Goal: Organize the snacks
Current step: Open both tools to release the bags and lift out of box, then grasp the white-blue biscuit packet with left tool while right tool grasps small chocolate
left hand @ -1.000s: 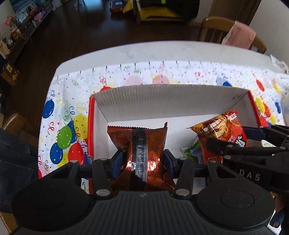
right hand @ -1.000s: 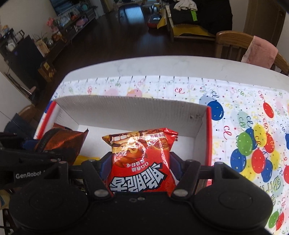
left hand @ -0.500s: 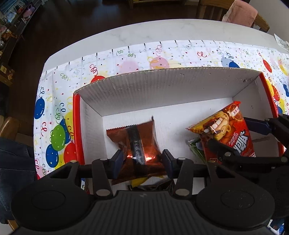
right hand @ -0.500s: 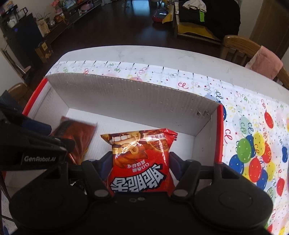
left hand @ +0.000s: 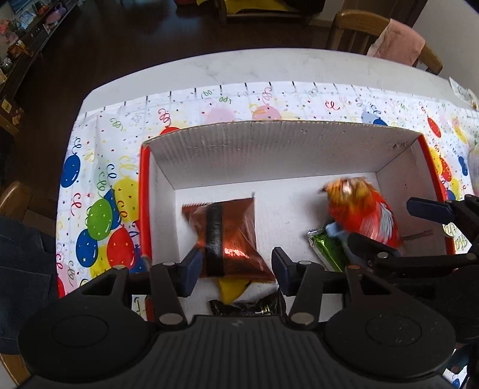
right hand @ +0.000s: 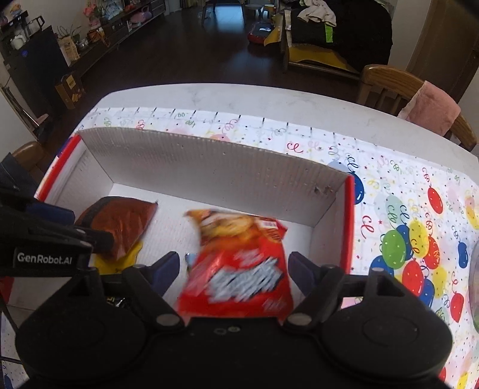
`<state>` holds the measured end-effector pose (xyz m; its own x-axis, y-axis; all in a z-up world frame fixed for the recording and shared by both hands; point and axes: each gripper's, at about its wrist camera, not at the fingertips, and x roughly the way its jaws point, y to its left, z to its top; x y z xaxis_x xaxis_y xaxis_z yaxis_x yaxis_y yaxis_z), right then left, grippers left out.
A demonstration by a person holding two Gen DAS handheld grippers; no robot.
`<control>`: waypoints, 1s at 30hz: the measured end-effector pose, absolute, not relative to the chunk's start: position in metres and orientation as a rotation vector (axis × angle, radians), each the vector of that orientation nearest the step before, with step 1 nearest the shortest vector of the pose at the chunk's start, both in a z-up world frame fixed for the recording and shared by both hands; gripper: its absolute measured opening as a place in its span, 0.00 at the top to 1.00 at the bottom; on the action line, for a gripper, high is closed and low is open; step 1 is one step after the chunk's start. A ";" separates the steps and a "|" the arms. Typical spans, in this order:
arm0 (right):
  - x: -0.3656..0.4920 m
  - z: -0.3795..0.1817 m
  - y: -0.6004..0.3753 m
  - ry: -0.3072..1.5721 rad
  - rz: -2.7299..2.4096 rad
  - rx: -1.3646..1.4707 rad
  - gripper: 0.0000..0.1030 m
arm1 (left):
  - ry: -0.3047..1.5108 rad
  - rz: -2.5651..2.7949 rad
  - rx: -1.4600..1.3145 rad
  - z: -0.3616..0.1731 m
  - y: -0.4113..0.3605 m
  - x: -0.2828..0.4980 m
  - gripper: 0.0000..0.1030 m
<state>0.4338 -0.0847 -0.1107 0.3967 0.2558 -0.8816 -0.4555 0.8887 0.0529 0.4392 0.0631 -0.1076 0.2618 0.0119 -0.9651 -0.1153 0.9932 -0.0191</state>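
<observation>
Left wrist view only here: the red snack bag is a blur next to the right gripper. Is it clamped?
Observer: No. In the right wrist view the right gripper's jaws are opening. The red bag sits between them with a gap on each side.
Operator: The gripper hides the floor past the bag. Is there room there?
Observer: Yes. Bare white floor shows between the bag and the box's red-edged right wall.

Counted in one cardboard box [left hand: 269, 149]: one brown snack packet [left hand: 227, 236], one red snack bag [right hand: 239, 263], one green packet [left hand: 327, 250], one yellow packet [left hand: 232, 287], one black packet [left hand: 248, 308]. Beyond desk [left hand: 239, 68]: two wooden chairs [left hand: 353, 27].
</observation>
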 end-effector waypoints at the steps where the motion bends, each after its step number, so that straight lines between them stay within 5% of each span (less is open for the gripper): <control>1: 0.432 -0.108 -0.086 1.069 0.456 -0.206 0.23 | 1.293 0.087 -0.096 -0.105 0.064 0.437 0.51; 30: 0.324 -0.028 -0.120 0.907 0.535 -0.070 0.14 | 1.021 0.046 -0.110 -0.028 0.067 0.313 0.41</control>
